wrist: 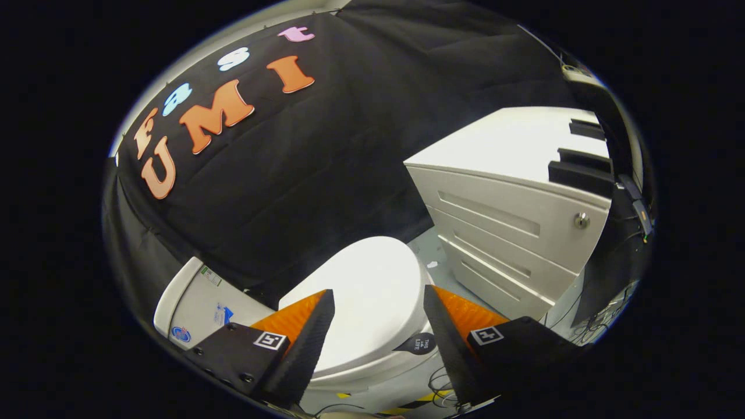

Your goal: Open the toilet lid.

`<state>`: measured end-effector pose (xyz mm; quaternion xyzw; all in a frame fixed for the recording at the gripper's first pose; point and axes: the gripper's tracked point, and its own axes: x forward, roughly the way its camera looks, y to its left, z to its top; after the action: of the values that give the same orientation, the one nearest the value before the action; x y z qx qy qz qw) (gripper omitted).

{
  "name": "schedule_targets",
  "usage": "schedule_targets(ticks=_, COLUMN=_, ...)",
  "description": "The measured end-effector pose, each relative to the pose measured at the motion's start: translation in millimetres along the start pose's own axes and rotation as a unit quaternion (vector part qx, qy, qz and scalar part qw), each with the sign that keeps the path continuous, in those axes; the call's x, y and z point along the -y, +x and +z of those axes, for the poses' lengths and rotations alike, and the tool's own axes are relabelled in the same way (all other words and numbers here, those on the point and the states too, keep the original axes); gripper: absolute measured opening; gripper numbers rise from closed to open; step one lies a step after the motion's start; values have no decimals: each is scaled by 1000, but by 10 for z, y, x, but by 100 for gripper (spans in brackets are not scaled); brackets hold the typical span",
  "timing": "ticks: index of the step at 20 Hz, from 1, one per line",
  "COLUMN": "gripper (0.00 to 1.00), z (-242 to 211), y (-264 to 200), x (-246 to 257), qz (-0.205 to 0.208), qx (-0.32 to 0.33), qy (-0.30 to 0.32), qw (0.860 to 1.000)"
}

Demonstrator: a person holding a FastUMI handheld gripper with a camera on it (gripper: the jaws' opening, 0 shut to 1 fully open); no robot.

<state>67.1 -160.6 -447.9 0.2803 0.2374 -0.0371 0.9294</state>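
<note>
**While the lid lies shut, the gripper lines up above it**

Because the lid (364,297) is flat down on the toilet, nothing of the task looks done yet. It sits between and just beyond the fingers, its rounded front edge toward the gripper and its hinge end toward the tank (192,305) against the black wall. A small dark tab (420,343) hangs at the lid's front edge, just beside the right finger (445,331); it is probably there as a lifting grip, which would explain an approach from this side.

The gripper (378,334) hovers over the lid's front part, fingers well apart and clamped on nothing, the lid's white surface showing in the gap. It looks down along the lid at a slant, rolled somewhat, so the toilet runs diagonally. Whether the fingers touch the lid I cannot tell.

Beside the toilet, a white drawer cabinet (500,233) stands on the floor, with loose cables (588,326) at its far corner.
</note>
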Motion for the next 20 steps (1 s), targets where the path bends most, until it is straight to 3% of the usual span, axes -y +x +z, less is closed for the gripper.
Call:
schedule_targets(ticks=8, gripper=99, z=-685, y=248, x=629, qz=-7, qx=-78, qy=129, qw=989)
schedule_targets(ticks=13, gripper=96, z=-1118, y=422, x=896, qz=-1, qx=-129, qy=228, qw=965)
schedule_targets(ticks=14, gripper=87, z=-1216, y=431, x=944, qz=-2, qx=-138, qy=238, qw=961)
schedule_targets(ticks=16, gripper=84, z=-1328, y=470, x=968, qz=6, qx=-151, qy=262, qw=953)
schedule_targets(ticks=18, gripper=71, z=-1378, y=509, x=980, qz=17, qx=-155, qy=284, qw=946)
schedule_targets(ticks=20, gripper=71, z=-1376, y=569, x=958, qz=36, qx=-159, qy=304, qw=939)
